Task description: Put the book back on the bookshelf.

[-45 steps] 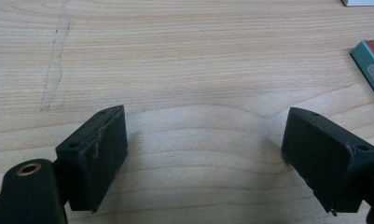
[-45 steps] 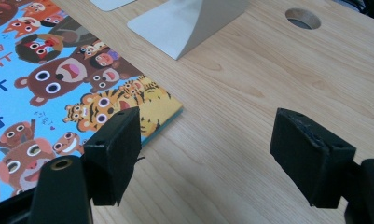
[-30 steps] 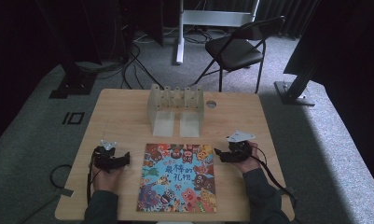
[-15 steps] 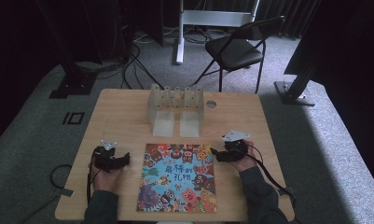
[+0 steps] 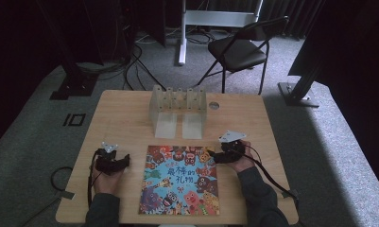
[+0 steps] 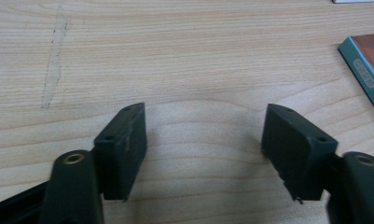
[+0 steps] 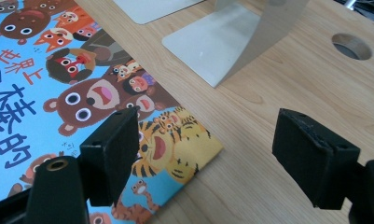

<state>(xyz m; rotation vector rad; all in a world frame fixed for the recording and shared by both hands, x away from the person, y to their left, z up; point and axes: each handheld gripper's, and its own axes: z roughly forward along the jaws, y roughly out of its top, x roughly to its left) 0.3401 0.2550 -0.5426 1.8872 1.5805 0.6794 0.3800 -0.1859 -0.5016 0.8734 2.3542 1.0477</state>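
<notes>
Picture book [image 5: 180, 179] is laid flat on the desk [image 5: 125, 118], cover up, at the near edge, between the two grippers.

Left gripper [image 5: 112, 162]: fingers spread wide, nothing held. In the left gripper view only bare wood is seen between the fingers [image 6: 121, 149]; the book's teal-edged corner [image 6: 366, 70] sits off to the right, well clear of the right-hand finger. Gripper is set on the desk just beside the book's left edge, not touching it.

Right gripper [image 5: 225, 155]: fingers also spread wide, nothing held. It is placed at the book's far right corner. In the right gripper view the book's corner [image 7: 194, 144] falls in the gap between the fingers: the left-hand finger [image 7: 112, 154] is seen over the cover, the right-hand finger over bare wood. Whether either finger touches the cover cannot be told.

Rack: a pale upright divider stand [image 5: 178, 101] with several slots is set at the far middle of the desk, two flat base plates extending toward the book. Slots appear unoccupied. One base plate [image 7: 212, 44] is seen near the book's far edge, with a strip of wood between them. A round cable hole [image 5: 214, 105] is cut in the desk just right of the stand.

Book cover: light blue ground, crowded with cartoon animals (bears, tigers, foxes), large blue and red Chinese characters in the centre. Thin, closed, square to the desk edge.
</notes>
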